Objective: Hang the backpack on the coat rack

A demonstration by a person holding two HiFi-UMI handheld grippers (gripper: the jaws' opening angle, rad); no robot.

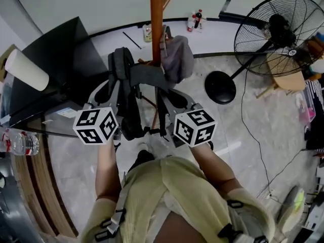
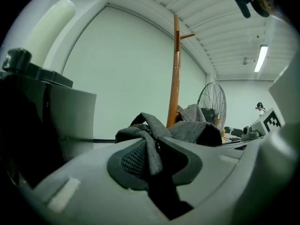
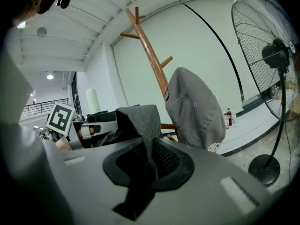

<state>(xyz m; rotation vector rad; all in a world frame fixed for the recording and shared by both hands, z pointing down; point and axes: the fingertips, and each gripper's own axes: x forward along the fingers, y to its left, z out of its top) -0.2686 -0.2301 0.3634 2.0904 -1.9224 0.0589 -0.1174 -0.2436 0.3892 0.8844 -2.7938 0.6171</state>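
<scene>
A dark grey backpack point(image 1: 130, 116) hangs between my two grippers, close in front of the wooden coat rack pole point(image 1: 157, 19). My left gripper point(image 1: 117, 87) is shut on one grey strap point(image 2: 149, 150), which runs up between its jaws. The other strap point(image 3: 143, 139) is pinched by my right gripper point(image 1: 163, 99), also shut. A grey cap point(image 1: 177, 58) hangs on the rack just beyond the backpack; in the right gripper view the cap point(image 3: 194, 109) sits beside the pole point(image 3: 152, 62) under bare pegs. The pole point(image 2: 175, 78) rises behind the fabric in the left gripper view.
A black table point(image 1: 55, 70) with a white roll point(image 1: 25, 70) stands at left, a water bottle point(image 1: 20, 142) nearer me. A standing fan point(image 1: 276, 34) with a round base point(image 1: 220, 87) is at right, its cable across the floor. Bottles point(image 1: 195, 19) stand by the wall.
</scene>
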